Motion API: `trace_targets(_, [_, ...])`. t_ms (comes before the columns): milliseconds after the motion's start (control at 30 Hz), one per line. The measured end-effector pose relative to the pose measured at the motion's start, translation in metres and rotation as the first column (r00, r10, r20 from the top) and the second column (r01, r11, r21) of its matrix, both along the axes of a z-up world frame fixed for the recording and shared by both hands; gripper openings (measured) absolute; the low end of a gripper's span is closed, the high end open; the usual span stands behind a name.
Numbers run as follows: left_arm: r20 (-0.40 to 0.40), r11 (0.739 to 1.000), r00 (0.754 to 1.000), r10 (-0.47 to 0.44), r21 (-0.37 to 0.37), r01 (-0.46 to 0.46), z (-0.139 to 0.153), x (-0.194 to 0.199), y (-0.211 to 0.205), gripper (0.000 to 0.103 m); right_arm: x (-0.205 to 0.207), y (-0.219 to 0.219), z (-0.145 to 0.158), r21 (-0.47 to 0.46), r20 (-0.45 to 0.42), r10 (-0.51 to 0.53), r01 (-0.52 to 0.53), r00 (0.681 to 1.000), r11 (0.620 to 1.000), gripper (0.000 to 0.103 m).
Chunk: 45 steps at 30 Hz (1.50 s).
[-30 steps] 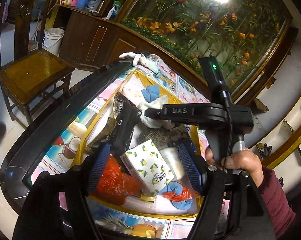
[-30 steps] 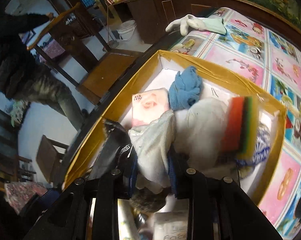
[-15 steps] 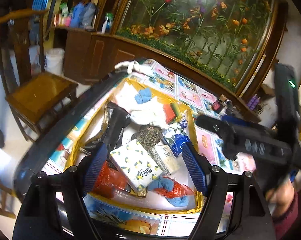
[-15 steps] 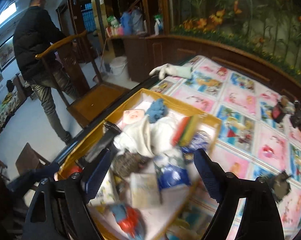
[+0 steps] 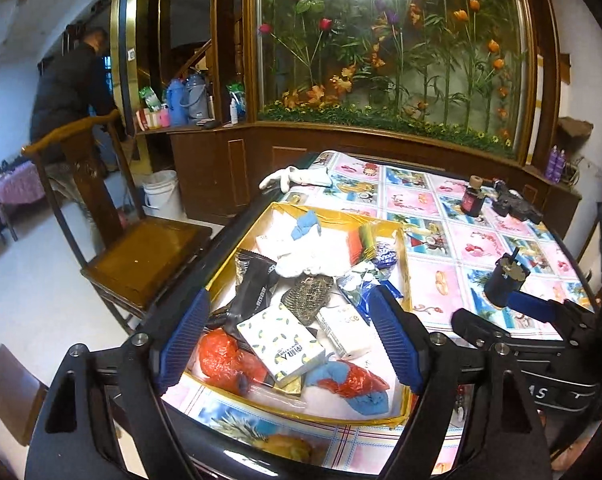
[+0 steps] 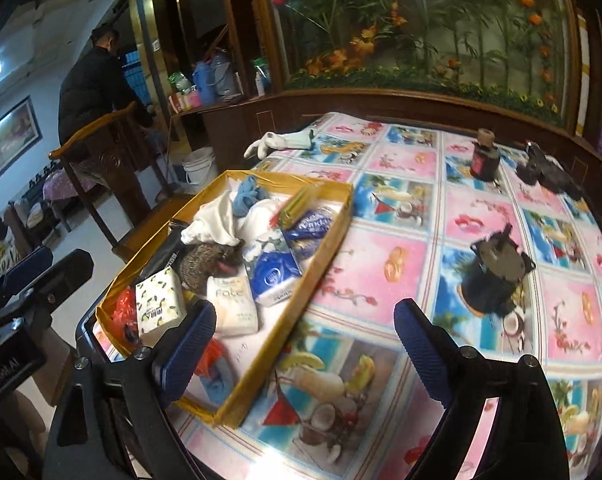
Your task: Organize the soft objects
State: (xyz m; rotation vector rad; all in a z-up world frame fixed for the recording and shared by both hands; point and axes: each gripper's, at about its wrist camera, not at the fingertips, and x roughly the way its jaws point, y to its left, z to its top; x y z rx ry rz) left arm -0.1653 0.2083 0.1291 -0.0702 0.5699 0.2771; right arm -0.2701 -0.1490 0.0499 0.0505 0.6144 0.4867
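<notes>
A shallow yellow-rimmed box [image 5: 405, 280] [image 6: 325, 248] sits at the table's left edge, full of soft things: a white cloth [image 5: 313, 260] [image 6: 217, 220], a blue cloth [image 5: 307, 226], tissue packs [image 5: 281, 344] [image 6: 273, 276], a sponge [image 5: 361, 240], red plastic [image 5: 221, 356]. My left gripper [image 5: 291, 344] is open and empty, held above the box's near end. My right gripper [image 6: 305, 354] is open and empty over the box's near right rim; it also shows at the right in the left wrist view [image 5: 541, 320].
A white glove [image 5: 297, 176] [image 6: 281, 140] lies at the table's far left corner. A dark bottle [image 6: 485, 160], black objects [image 6: 549, 172] and a black cylindrical part [image 6: 497, 276] stand on the patterned tablecloth. A wooden chair [image 5: 141, 256] is left of the table; a person [image 5: 73, 92] stands behind it.
My right gripper has let go of the white cloth in the box, opened, and pulled back up and to the right. Both grippers have risen away from the box.
</notes>
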Motion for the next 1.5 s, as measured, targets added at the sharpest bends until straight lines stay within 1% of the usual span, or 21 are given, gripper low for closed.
trace_targets(167, [-0.013, 1.0, 1.0, -0.001, 0.031, 0.002, 0.004, -0.001, -0.012, 0.082, -0.007, -0.024, 0.002, 0.047, -0.015, -0.023, 0.024, 1.0, 0.999, 0.092])
trace_targets(333, [-0.034, 0.999, 0.999, -0.009, 0.051, 0.01, 0.001, 0.001, -0.02, 0.082, -0.013, -0.033, 0.0, 0.065, -0.017, -0.028, 0.029, 0.999, 0.997, 0.092])
trace_targets(500, [-0.047, 0.998, 0.999, -0.012, 0.057, 0.015, -0.001, 0.002, -0.023, 0.082, -0.014, -0.029, -0.004, 0.063, -0.029, -0.025, 0.026, 0.999, 0.998, 0.092])
trace_targets(633, [-0.055, 0.999, 0.998, -0.015, 0.05, 0.018, -0.004, 0.003, -0.022, 0.082, -0.014, -0.025, -0.003, 0.055, -0.025, -0.051, 0.052, 0.998, 0.997, 0.092])
trace_targets(767, [-0.068, 0.999, 0.998, -0.016, 0.044, 0.019, -0.008, 0.006, -0.02, 0.082, -0.016, -0.024, -0.005, 0.034, -0.007, -0.093, 0.093, 0.996, 0.995, 0.092])
trace_targets(1000, [-0.07, 0.999, 0.997, -0.025, 0.037, 0.027, -0.01, 0.006, -0.022, 0.082, -0.022, -0.023, -0.012, 0.0, 0.023, -0.122, 0.122, 0.992, 0.993, 0.094])
trace_targets(1167, [-0.058, 0.999, 0.998, -0.026, 0.022, 0.028, -0.008, 0.006, -0.023, 0.082, -0.023, -0.023, -0.021, -0.008, 0.02, -0.11, 0.11, 0.994, 0.994, 0.094])
trace_targets(1367, [-0.033, 0.999, 0.999, -0.027, 0.032, 0.028, 0.002, 0.005, -0.03, 0.082, -0.024, -0.028, -0.021, 0.011, 0.033, -0.105, 0.104, 0.994, 0.994, 0.094])
trace_targets(1433, [-0.001, 0.999, 1.0, -0.019, 0.038, 0.019, 0.007, 0.002, -0.031, 0.082, -0.026, -0.031, -0.02, 0.023, 0.04, -0.108, 0.107, 0.993, 0.994, 0.094])
trace_targets(1500, [0.07, 0.999, 0.998, 0.006, 0.031, -0.008, 0.016, -0.009, -0.03, 0.082, -0.028, -0.037, -0.02, 0.045, 0.046, -0.11, 0.108, 0.993, 0.993, 0.095])
